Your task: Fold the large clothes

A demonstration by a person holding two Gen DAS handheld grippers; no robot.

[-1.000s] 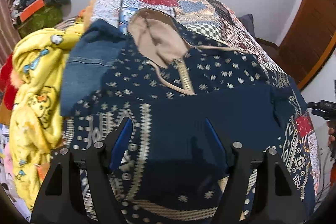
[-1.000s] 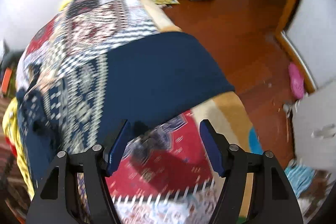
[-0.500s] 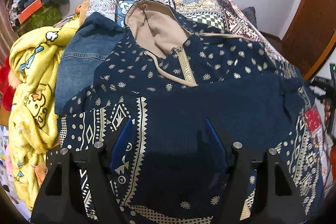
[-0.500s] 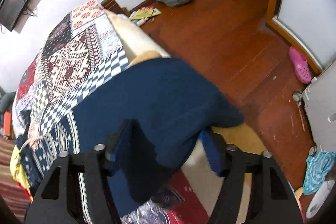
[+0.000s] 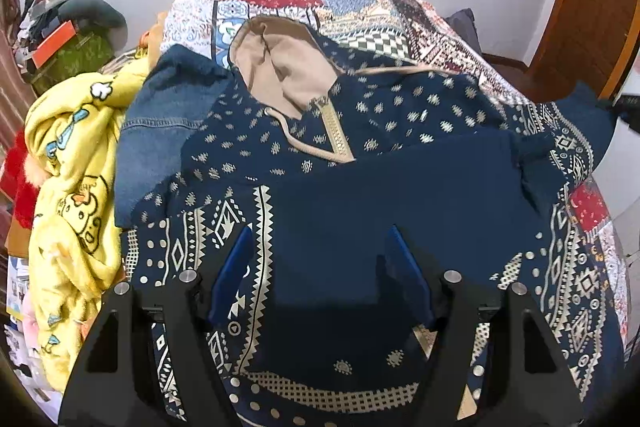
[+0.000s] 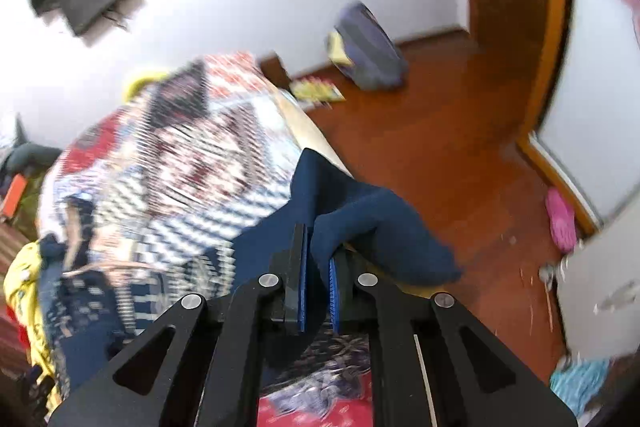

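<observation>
A navy patterned hoodie point(image 5: 360, 155) with a tan hood lining and tan zipper lies spread on the bed, hood at the far end. My left gripper point(image 5: 320, 267) is open, its blue pads hovering over the hoodie's plain navy part with nothing between them. My right gripper point(image 6: 318, 283) is shut on the hoodie's navy sleeve point(image 6: 360, 219) at the bed's right edge and holds it lifted. That lifted sleeve also shows in the left wrist view point(image 5: 588, 119) at the far right.
A patchwork quilt point(image 5: 360, 7) covers the bed. A denim garment point(image 5: 160, 123) and a yellow cartoon blanket point(image 5: 68, 155) lie left of the hoodie. Wooden floor point(image 6: 460, 131) with a grey bag point(image 6: 368, 51) and a pink slipper point(image 6: 562, 219) lies right of the bed.
My right gripper has closed on the navy sleeve at the bed's edge and raised it. My left gripper stayed open over the hoodie, drawing back slightly.
</observation>
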